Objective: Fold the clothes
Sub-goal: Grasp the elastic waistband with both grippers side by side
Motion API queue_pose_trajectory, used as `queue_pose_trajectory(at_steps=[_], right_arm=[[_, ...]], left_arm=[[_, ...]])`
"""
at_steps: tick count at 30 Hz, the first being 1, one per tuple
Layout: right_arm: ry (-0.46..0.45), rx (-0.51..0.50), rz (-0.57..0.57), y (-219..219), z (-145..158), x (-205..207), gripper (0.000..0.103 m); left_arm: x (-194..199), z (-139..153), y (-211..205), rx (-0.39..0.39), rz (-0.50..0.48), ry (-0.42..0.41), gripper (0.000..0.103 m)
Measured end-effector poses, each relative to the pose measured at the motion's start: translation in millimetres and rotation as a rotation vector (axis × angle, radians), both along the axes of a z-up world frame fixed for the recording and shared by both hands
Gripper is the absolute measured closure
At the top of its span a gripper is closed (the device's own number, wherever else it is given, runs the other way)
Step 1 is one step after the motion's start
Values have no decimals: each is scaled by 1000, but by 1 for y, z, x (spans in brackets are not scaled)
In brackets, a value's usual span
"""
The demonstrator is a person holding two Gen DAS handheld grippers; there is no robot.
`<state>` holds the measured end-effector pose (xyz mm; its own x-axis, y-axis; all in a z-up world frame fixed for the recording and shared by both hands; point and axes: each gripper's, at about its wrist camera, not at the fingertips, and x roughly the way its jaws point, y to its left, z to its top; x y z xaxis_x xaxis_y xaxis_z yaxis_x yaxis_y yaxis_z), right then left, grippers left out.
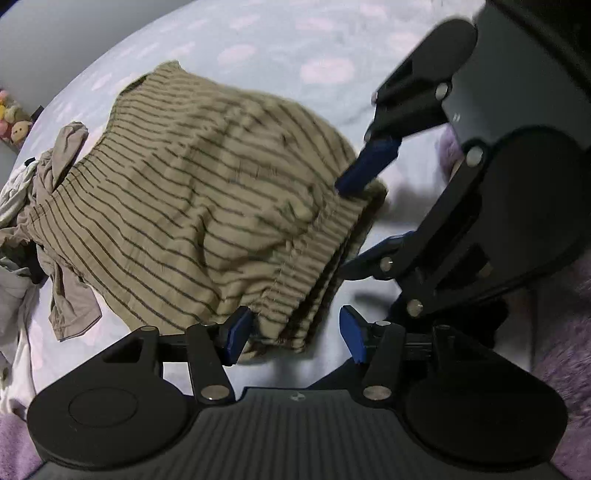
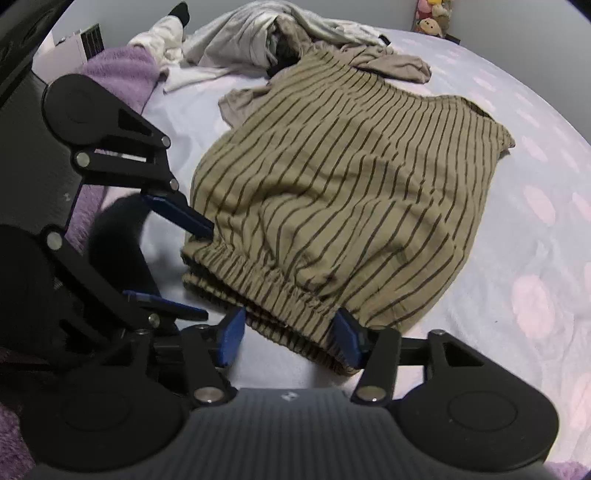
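Left wrist view shows your left gripper (image 1: pixel 295 334) down low, its two blue fingers (image 1: pixel 236 332) spread wide. The gathered edge of the striped shorts (image 1: pixel 192 206) sits between them, up against the left finger, and the right finger stands apart over bare sheet. Nothing is being pinched. Just past it, on the right, you see your right gripper (image 1: pixel 354 229) from the side. Its top finger rests on the gathered edge and its bottom finger sits lower, beside the folded layers. Its jaws are wide apart too.

The right wrist view shows things the other way round. Here your right gripper (image 2: pixel 290 338) is down low with the gathered edge lying across the gap between its spread fingers (image 2: pixel 347 341). Your left gripper (image 2: pixel 195 269) comes in from the left, one finger tip touching the corner of the edge, the other finger lower and off the cloth.

The shorts lie flat on the pale sheet (image 2: pixel 535 221) with pink spots, stretching away from both grippers.

Farther off, a pile of grey and white clothes (image 2: pixel 258 40) touches the far end of the shorts. Only the right wrist view shows the purple blanket (image 2: pixel 118 70) up by the pile. Small plush toys (image 2: pixel 432 18) sit at the far edge.
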<state>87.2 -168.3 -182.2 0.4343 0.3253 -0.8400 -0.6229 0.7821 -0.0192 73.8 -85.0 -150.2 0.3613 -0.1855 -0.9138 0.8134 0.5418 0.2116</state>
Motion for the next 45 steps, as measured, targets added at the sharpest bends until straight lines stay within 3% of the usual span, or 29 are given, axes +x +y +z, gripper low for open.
queue_pose_trajectory(at_steps=[8,20,29,33,45], right_arm=[[-9,-72,56,13,-13,-3,34],[-8,-71,43,13,-12,-1,34],[-29,-87,46,12,-10,-2,34],[-33,-113,82,17,-11,-4,30],[-109,-230,153,33,-24,1,31]], left_arm=[[3,-22,-4,66,-3,11,48],[11,-25,-1,44,35,39,49],[17,-21,7,14,80,53,67],[31,-16,14,-35,126,109,72],[65,-6,44,-224,317,267,77]])
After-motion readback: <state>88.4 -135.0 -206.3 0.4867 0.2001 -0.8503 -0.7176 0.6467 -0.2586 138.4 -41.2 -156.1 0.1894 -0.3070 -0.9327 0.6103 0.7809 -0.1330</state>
